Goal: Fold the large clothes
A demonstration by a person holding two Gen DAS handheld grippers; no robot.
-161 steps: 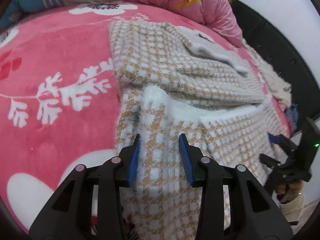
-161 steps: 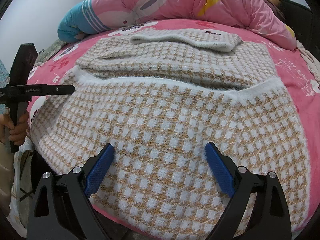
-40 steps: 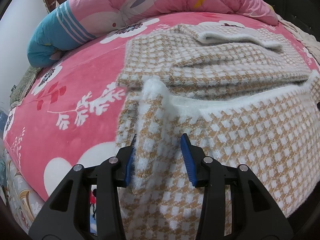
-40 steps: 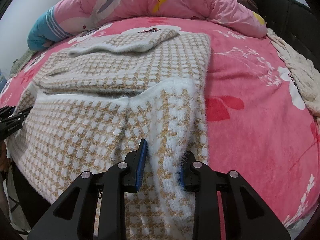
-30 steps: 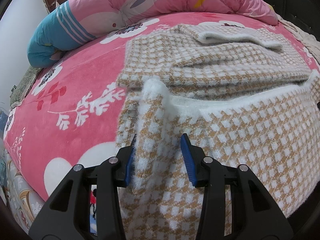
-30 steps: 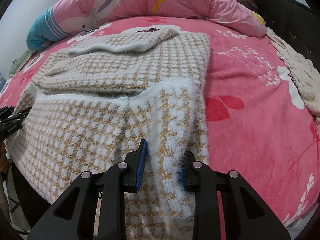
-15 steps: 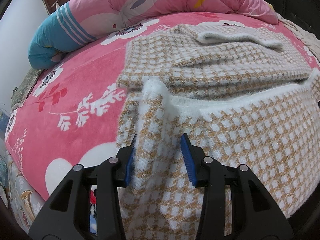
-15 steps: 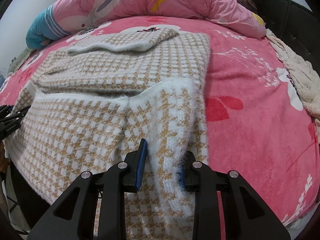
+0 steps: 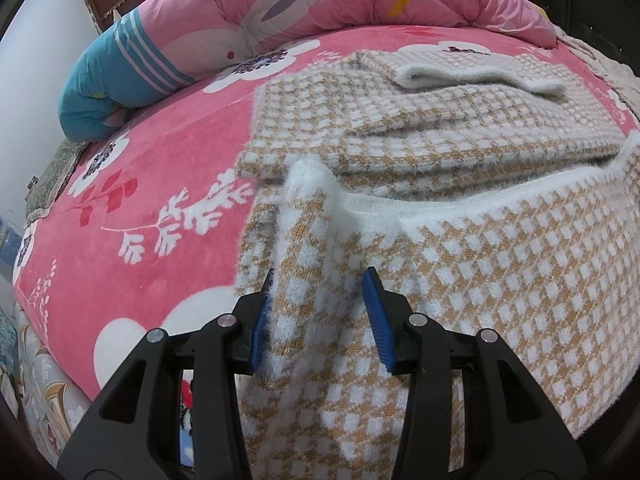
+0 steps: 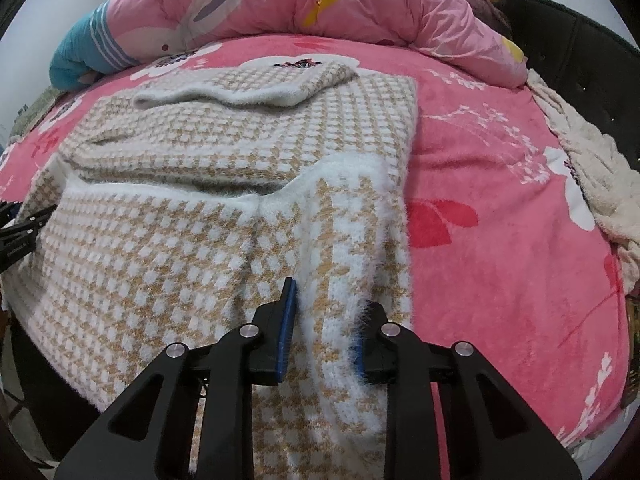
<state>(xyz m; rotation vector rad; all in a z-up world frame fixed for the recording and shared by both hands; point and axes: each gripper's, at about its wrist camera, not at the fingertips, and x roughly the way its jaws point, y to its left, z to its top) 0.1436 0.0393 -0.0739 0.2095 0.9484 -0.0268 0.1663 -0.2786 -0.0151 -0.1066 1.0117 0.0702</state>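
Left tongs (image 9: 318, 314) and right tongs (image 10: 326, 322) clenched on sweater (image 10: 224, 184), spread on bed (image 9: 152, 184) below duvet (image 9: 320, 4). Near hem cut off behind tongs.

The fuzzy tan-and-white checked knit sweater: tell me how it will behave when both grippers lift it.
The fuzzy tan-and-white checked knit sweater is probably floppy: it bunches into ridges between the left gripper and right gripper. Its folded layers look thick, so likely bulky. The fluffy nap suggests it should not slip.
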